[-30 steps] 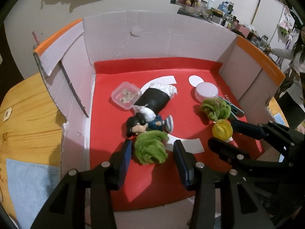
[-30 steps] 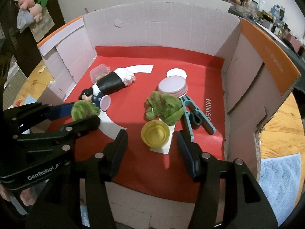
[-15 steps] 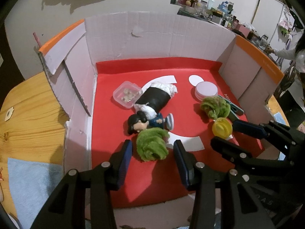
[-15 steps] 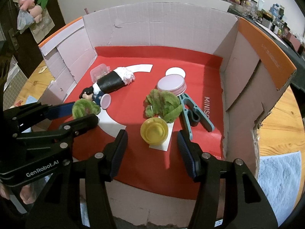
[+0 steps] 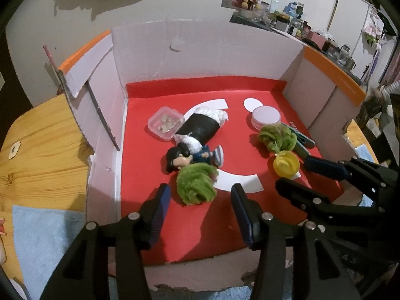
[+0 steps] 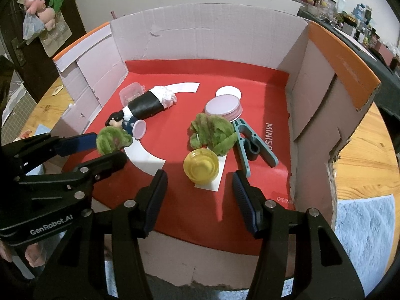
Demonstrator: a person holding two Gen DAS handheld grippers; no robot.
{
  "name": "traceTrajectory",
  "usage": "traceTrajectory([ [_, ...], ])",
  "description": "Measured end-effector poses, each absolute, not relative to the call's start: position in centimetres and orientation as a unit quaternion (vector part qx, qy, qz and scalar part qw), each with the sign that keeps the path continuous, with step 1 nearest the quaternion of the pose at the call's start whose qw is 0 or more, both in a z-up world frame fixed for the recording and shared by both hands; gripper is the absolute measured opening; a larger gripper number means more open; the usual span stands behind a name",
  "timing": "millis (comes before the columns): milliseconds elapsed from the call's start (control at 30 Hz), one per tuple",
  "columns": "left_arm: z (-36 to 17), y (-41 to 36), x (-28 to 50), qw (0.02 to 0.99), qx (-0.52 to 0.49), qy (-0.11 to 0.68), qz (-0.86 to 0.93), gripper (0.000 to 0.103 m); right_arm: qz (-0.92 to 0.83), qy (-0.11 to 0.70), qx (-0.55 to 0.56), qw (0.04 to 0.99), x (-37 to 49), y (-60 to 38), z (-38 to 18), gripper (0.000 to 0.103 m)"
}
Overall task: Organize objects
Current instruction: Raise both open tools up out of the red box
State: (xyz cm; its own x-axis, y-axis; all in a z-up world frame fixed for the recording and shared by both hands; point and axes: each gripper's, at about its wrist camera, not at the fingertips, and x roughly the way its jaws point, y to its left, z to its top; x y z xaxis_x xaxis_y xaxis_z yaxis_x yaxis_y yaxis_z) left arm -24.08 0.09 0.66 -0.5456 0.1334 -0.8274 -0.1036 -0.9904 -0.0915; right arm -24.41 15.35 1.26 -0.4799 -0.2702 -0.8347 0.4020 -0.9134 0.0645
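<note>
Red lining of the box (image 5: 190, 245) is strewn with unsorted things, so little seems done. The left gripper (image 5: 200, 200) is seen opening, empty, astride a green tuft (image 5: 196, 187) its pads do not touch. The right gripper (image 6: 200, 187) is held partly open, empty, before a yellow cup (image 6: 201, 166).
</note>
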Motion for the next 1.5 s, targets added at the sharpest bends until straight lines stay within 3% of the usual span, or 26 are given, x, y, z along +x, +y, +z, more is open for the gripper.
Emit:
traceTrajectory([
  [1500, 1.02, 0.55, -23.53, 0.065, -0.468, -0.016, 0.881, 0.055, -0.857, 0.069, 0.472, 0.198, -23.73, 15.45, 1.31, 0.055],
])
